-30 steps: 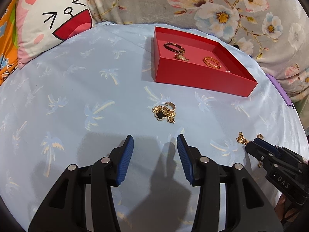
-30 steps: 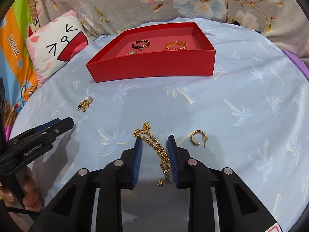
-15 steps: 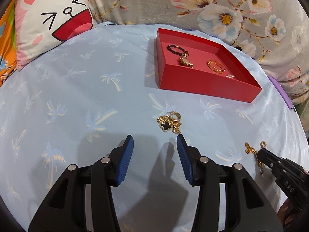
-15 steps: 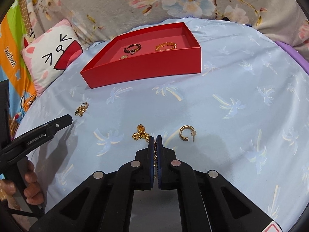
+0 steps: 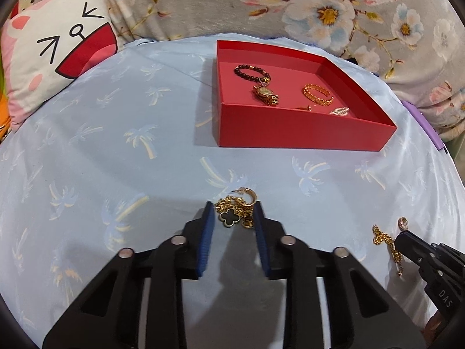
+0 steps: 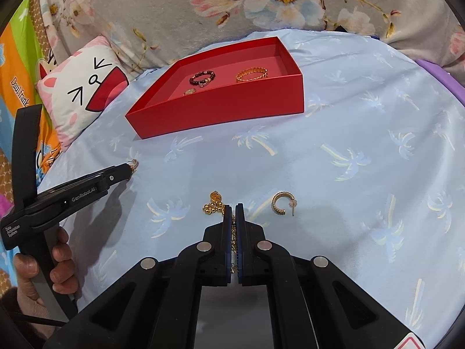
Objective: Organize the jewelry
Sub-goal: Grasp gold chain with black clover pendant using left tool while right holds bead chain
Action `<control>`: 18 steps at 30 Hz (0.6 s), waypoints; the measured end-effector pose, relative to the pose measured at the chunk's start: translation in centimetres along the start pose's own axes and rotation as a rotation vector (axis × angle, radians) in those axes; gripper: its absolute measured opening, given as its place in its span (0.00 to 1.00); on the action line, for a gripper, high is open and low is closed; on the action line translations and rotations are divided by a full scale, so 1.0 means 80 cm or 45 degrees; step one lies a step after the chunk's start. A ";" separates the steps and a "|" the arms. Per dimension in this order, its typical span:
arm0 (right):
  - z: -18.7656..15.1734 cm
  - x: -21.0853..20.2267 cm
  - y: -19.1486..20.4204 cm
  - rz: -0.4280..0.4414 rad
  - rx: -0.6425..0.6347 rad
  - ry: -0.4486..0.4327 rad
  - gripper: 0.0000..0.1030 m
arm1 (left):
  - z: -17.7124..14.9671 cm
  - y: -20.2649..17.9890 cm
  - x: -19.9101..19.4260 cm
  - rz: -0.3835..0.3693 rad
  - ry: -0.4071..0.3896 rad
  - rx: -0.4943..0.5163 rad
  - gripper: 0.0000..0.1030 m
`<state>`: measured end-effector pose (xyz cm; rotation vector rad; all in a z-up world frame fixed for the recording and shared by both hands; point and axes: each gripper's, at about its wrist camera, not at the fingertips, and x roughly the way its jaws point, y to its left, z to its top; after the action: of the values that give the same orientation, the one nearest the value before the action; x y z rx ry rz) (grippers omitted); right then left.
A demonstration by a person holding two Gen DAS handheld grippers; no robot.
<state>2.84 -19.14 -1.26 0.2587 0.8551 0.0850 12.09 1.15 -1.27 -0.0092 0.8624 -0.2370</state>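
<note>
The gold chain [image 6: 214, 206] lies on the blue cloth [image 6: 348, 133] in front of the red tray [image 6: 221, 107], and the right gripper [image 6: 233, 212] is clamped on it: its blue pads are pressed together with links showing in the slit between them, while the chain's round charm and a bunched loop spill out to the left of the tips. A gold hoop earring [image 6: 280, 203] lies just to the right of that gripper, apart from it.

Further left, a clover pendant [image 5: 231, 217] in a small gold heap sits between the fingers of the left gripper [image 5: 234, 216], whose jaws have just been closing around it; a narrow gap remains on each side, so the pads do not press on it. A hoop [image 5: 249, 197] rests at the heap's far edge.

In the tray lie a bead bracelet [image 5: 251, 72], a gold watch [image 5: 266, 94], a gold bangle [image 5: 317, 94] and a pale sparkly piece [image 5: 338, 111]. A cat cushion [image 5: 55, 46] and floral fabric [image 5: 319, 8] border the cloth.
</note>
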 end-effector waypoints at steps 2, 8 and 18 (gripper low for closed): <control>0.000 0.000 0.000 0.001 0.002 -0.001 0.02 | 0.000 -0.001 0.000 -0.014 0.000 0.004 0.16; 0.000 -0.001 -0.001 0.006 0.007 -0.011 0.02 | -0.003 -0.003 -0.002 -0.045 -0.007 -0.002 0.00; 0.001 -0.004 -0.002 0.015 0.013 -0.026 0.02 | -0.006 -0.013 -0.018 -0.117 -0.016 0.007 0.02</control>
<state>2.69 -19.37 -1.04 0.2739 0.8342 0.0884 10.62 0.47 -0.38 -0.0448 0.8500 -0.3249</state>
